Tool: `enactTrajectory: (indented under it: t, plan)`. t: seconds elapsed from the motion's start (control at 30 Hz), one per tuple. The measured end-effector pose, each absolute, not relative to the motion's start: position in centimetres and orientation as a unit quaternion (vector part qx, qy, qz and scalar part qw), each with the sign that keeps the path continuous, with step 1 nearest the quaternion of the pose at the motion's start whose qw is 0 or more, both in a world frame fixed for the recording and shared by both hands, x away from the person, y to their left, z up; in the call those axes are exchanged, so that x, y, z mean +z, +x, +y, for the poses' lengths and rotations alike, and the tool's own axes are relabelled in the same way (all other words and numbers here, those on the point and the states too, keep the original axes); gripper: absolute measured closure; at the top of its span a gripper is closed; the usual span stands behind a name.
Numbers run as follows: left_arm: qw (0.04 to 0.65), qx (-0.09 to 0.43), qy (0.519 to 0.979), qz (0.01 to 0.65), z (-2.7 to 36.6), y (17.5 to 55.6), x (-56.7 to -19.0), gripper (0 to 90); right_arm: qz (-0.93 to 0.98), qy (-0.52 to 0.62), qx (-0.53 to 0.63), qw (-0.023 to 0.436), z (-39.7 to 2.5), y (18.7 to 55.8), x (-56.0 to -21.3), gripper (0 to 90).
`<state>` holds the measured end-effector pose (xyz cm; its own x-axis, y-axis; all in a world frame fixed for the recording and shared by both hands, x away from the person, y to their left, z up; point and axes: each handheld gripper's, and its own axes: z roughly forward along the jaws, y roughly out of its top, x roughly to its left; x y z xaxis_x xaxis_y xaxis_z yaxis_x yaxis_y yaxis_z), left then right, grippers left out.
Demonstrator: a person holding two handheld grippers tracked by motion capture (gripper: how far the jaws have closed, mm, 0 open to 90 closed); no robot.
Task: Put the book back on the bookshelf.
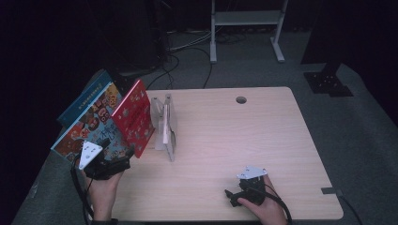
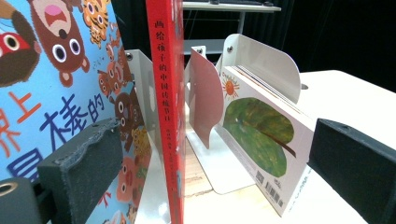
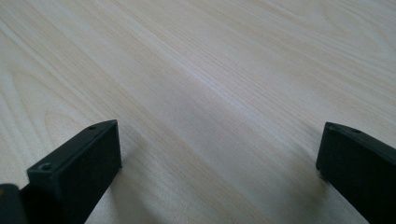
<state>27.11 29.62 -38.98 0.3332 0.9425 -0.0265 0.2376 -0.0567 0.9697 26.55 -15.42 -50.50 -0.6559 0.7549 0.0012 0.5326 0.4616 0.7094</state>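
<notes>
Books stand at the table's (image 1: 263, 122) left edge: a blue animal-cover book (image 1: 91, 126) leans beside a red book (image 1: 134, 117), near white metal bookends (image 1: 165, 126) holding a leaf-cover book (image 2: 261, 140). Left gripper (image 1: 115, 147) fingers spread wide, straddling the red book's spine. Right gripper (image 1: 231, 197) rests low over bare wood, fingers wide apart, holding nothing.

Matt pale wood-grain table (image 3: 210, 70)

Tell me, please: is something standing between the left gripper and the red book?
Nothing visible does. The left gripper is open, and the red book stands upright directly between its jaws. The blue animal book leans beside the left jaw, not in front.
</notes>
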Motion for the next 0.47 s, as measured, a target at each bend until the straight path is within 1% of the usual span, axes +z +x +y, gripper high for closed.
enactTrajectory:
  t: [0.47]
  plan:
    - [0.516, 0.341, 0.637, 0.459, 29.5, 26.65, -39.07, 1.5, 0.84, 0.383, 0.35, 0.159, -15.42, 26.55, -50.49, 0.0]
